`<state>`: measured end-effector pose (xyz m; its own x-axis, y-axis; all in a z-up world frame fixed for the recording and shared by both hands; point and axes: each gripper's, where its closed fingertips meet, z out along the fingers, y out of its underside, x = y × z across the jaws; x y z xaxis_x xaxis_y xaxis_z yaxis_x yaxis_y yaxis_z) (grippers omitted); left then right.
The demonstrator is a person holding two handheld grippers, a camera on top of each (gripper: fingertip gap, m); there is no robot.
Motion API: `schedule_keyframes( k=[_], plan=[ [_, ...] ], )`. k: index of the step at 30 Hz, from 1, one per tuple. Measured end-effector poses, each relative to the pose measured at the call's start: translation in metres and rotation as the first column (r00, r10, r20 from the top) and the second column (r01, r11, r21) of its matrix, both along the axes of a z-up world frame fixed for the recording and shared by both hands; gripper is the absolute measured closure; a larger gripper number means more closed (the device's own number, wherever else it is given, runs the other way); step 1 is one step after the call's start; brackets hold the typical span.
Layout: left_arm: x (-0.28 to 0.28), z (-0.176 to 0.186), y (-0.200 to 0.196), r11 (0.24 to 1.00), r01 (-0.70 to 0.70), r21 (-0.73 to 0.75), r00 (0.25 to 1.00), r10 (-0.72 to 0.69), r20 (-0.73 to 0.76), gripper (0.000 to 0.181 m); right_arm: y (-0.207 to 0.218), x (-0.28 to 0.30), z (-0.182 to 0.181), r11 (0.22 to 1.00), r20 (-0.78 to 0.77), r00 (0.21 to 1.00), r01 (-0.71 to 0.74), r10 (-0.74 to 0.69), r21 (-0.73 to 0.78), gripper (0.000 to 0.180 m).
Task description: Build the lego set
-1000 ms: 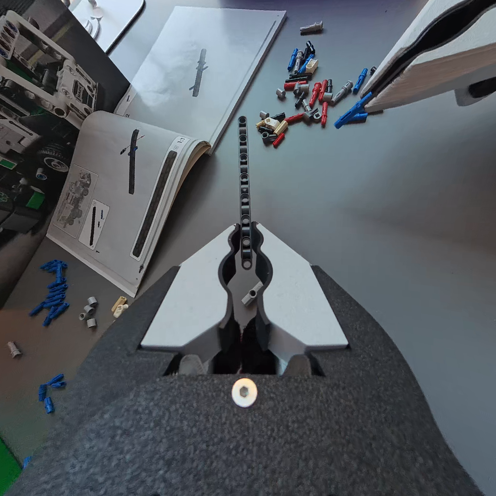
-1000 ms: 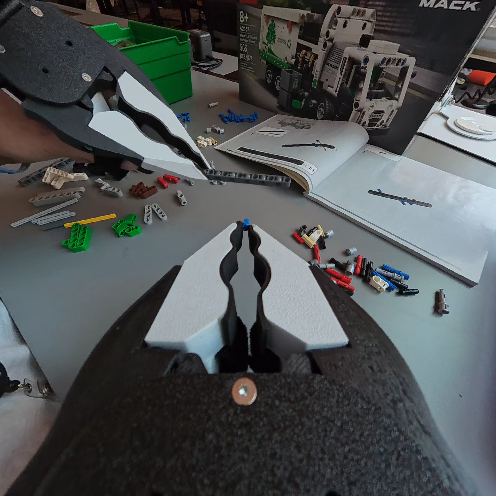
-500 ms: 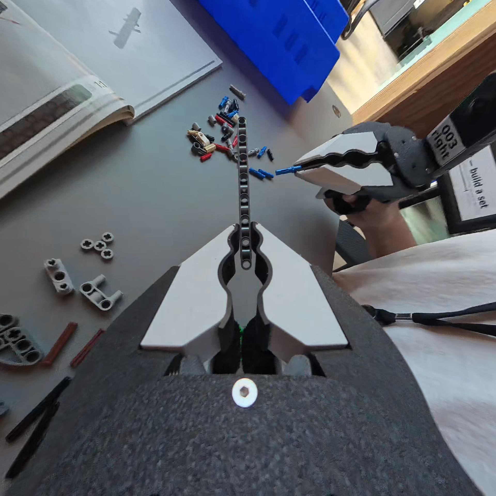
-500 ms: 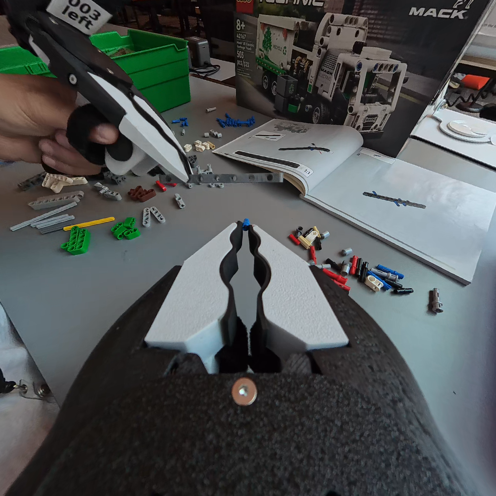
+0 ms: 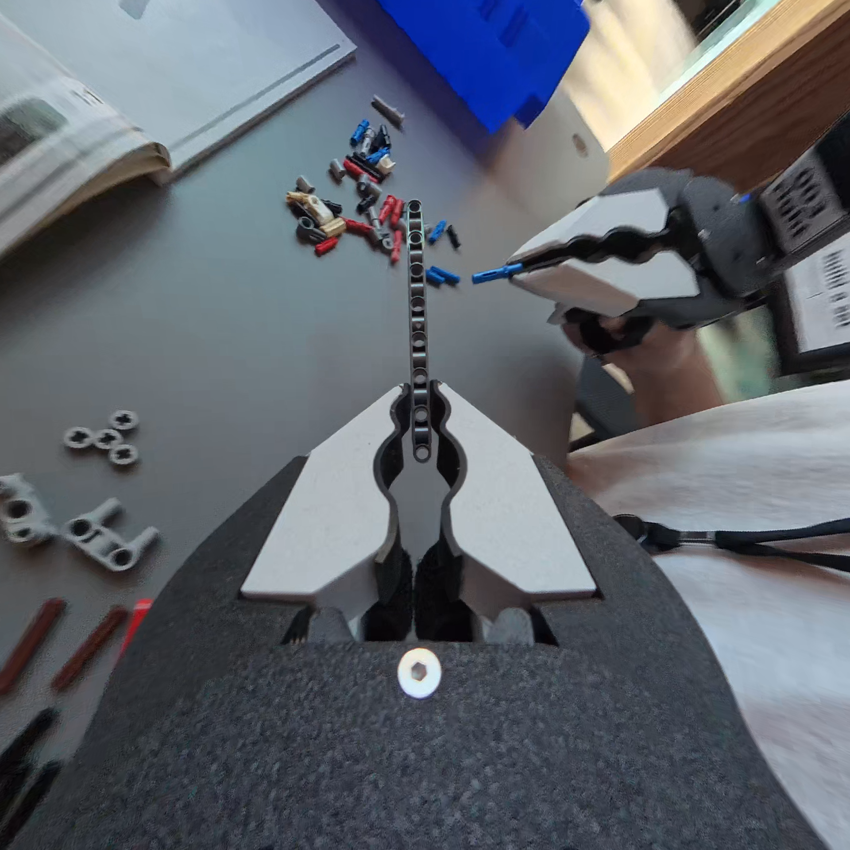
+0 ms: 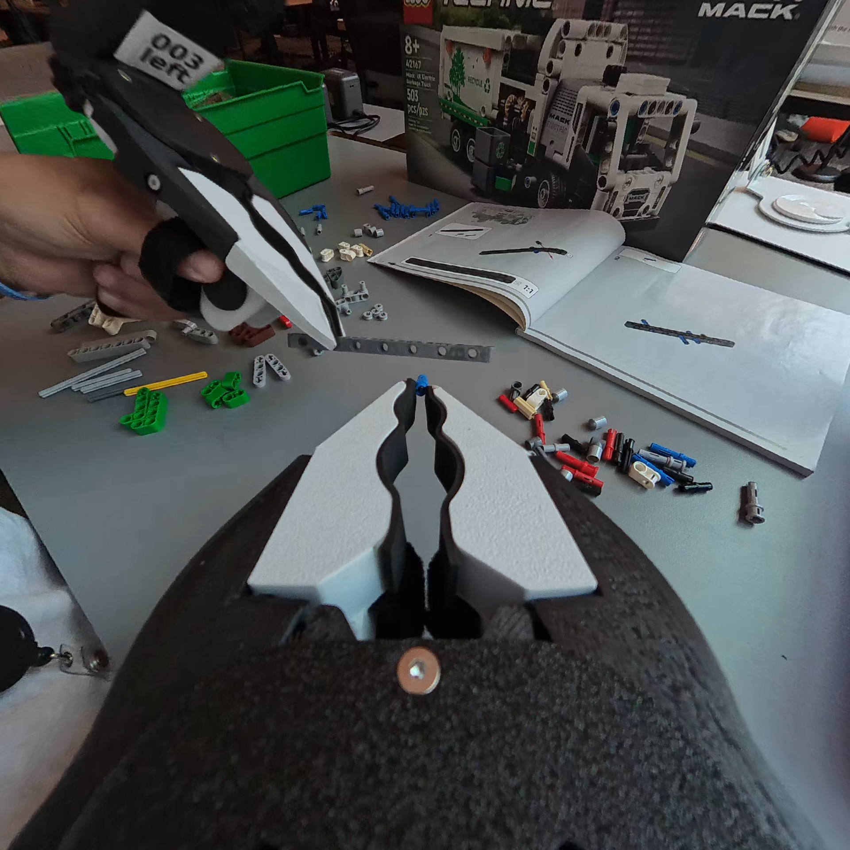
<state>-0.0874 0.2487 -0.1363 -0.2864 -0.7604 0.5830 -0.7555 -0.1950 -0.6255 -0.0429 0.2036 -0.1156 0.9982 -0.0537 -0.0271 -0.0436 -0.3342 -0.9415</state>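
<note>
My left gripper (image 5: 419, 384) is shut on one end of a long dark grey beam with holes (image 5: 416, 294), which sticks straight out above the table. In the right wrist view the same gripper (image 6: 333, 338) holds the beam (image 6: 414, 349) level, its holes facing me. My right gripper (image 6: 418, 386) is shut on a small blue pin (image 6: 420, 381). In the left wrist view that gripper (image 5: 517, 271) comes in from the right with the blue pin (image 5: 494, 274) pointing at the beam, a short gap away.
A pile of small red, blue, black and grey pins (image 6: 607, 453) lies on the grey table (image 6: 230, 460). The open instruction booklet (image 6: 621, 299), the set's box (image 6: 575, 106), a green bin (image 6: 271, 115), a blue bin (image 5: 483, 50) and loose grey and green parts (image 6: 142, 409) surround it. About 8 cm separates my left fingertips from my right.
My left gripper has lifted and swung the beam to the right, toward the right gripper. The blue pin's tip now sits closer to the beam. The right gripper has barely moved.
</note>
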Motion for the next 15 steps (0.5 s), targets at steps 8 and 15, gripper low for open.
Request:
schedule_keyframes(
  k=[8, 15],
  plan=[
    [-0.004, 0.004, -0.011, 0.949, -0.012, -0.316, 0.996, -0.017, -0.091, 0.174, 0.000, 0.005, 0.005, 0.998, 0.069, 0.996, 0.051, -0.049, -0.024, 0.177],
    [-0.002, 0.005, -0.015, 0.955, -0.003, -0.298, 0.997, -0.021, -0.077, 0.174, 0.010, 0.005, 0.002, 0.998, 0.002, 0.998, 0.060, -0.060, -0.037, 0.177]
  ],
)
